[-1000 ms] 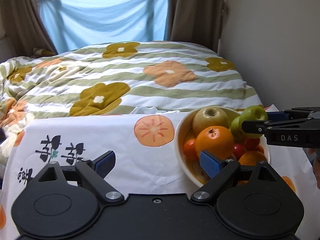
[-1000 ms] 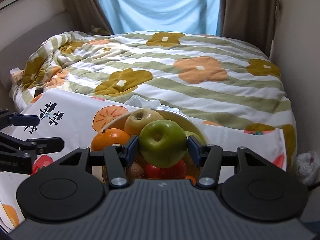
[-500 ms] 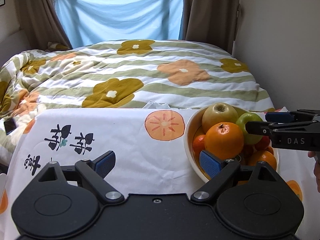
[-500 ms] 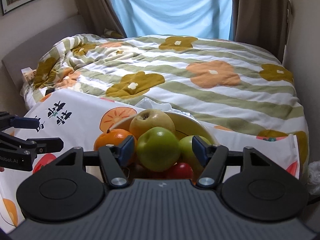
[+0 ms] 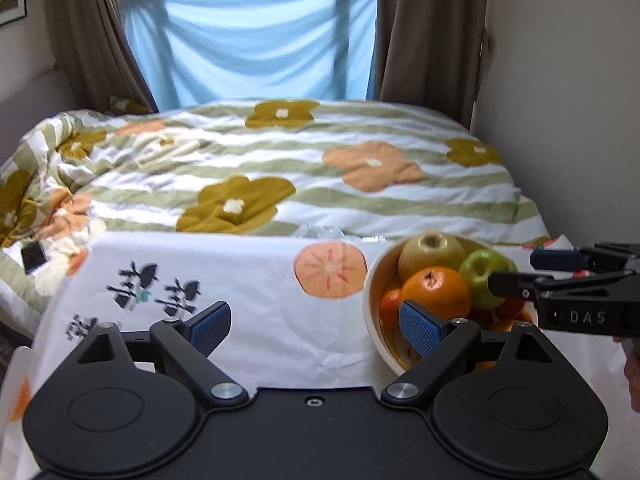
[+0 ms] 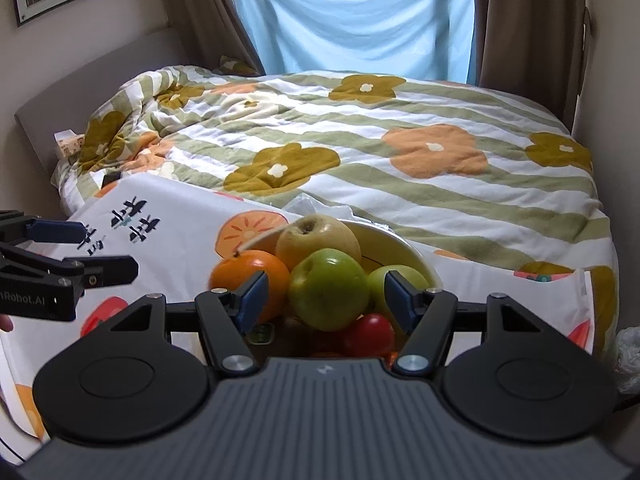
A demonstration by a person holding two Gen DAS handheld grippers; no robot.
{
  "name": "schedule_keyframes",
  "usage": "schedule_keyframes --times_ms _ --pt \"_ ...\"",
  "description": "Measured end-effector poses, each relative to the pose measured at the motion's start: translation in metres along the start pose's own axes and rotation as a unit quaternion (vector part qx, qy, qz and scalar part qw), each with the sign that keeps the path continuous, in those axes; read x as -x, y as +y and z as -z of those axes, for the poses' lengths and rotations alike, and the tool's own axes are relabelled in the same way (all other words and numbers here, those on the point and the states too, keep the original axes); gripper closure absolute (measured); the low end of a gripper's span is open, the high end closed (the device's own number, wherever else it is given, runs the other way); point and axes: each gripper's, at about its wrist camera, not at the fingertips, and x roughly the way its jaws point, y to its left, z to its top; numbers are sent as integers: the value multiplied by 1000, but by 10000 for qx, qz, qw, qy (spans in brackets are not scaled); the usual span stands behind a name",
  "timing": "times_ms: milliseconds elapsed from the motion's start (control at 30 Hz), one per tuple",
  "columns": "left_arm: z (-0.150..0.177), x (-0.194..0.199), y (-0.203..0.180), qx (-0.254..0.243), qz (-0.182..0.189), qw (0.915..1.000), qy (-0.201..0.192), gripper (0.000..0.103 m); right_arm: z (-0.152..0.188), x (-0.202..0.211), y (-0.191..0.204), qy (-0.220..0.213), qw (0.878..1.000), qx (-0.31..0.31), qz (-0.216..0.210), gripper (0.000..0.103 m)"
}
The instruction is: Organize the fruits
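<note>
A cream bowl (image 5: 372, 304) (image 6: 404, 240) on a white printed cloth holds a yellow apple (image 5: 430, 252) (image 6: 318, 236), an orange (image 5: 436, 292) (image 6: 250, 280), a green apple (image 5: 486, 276) (image 6: 328, 288), a second green apple (image 6: 396, 280), a red fruit (image 6: 368, 330) and more beneath. My right gripper (image 6: 324, 296) is open, its pads either side of the green apple, apart from it. It also shows in the left wrist view (image 5: 516, 270). My left gripper (image 5: 316, 326) is open and empty over the cloth, left of the bowl; it also shows in the right wrist view (image 6: 104, 248).
The table with its cloth (image 5: 248, 292) stands against a bed with a floral striped duvet (image 5: 320, 176). A wall (image 5: 568, 100) rises on the right. Curtains and a blue sheet (image 5: 256, 44) cover the window. A dark phone (image 5: 34, 256) lies at the bed's left.
My right gripper opened and let go of the green apple, which now rests on the pile in the bowl. Both grippers pulled back a little from the table.
</note>
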Motion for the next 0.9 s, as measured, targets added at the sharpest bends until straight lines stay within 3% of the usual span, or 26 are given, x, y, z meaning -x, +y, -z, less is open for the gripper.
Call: schedule_keyframes --times_ms 233,300,467,633,700,900 --pt "-5 54 29 50 23 9988 -495 9 -6 46 40 -241 9992 -24 311 24" --pt "-3 73 38 39 60 9979 -651 9 -6 64 56 -347 9985 -33 424 19" --pt "5 117 56 15 91 9956 -932 9 -1 110 92 -486 9959 -299 703 17" --pt "24 153 71 8 94 9950 -997 9 9 153 121 -528 9918 -591 1004 11" --pt "33 163 77 6 87 9952 -974 7 17 168 130 -566 9891 -710 1160 0" --pt "55 177 83 -147 75 9958 -901 0 41 188 157 -400 9851 -653 1543 0"
